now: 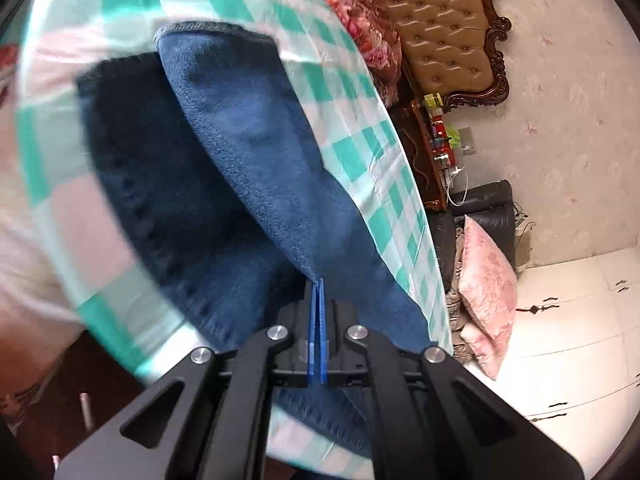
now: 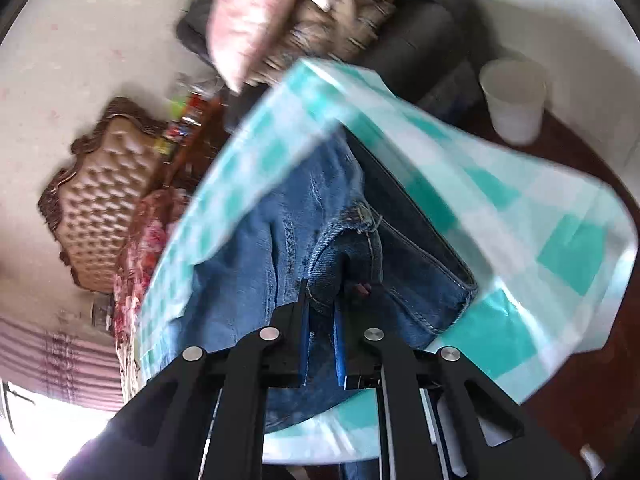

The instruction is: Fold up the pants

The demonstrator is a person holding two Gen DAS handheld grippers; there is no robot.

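Blue denim pants (image 1: 248, 152) lie on a table under a green, white and pink checked cloth (image 1: 360, 160). In the left wrist view a fold of a pant leg rises to a peak right at my left gripper (image 1: 319, 285), whose blue pads are shut on the fabric's edge. In the right wrist view the lighter, worn side of the pants (image 2: 248, 248) shows, with the waistband and a pocket seam. My right gripper (image 2: 322, 294) is shut on a bunched piece of the waistband, and the denim fills the narrow gap between its pads. The checked cloth (image 2: 520, 220) is blurred here.
A white paper cup (image 2: 514, 96) stands on the dark wooden table beyond the cloth's corner. A pink cushion (image 1: 488, 292) leans on a dark sofa (image 1: 488, 200) beside the table. A tufted headboard (image 1: 440, 28) and a cluttered nightstand (image 1: 436, 136) stand by the wall.
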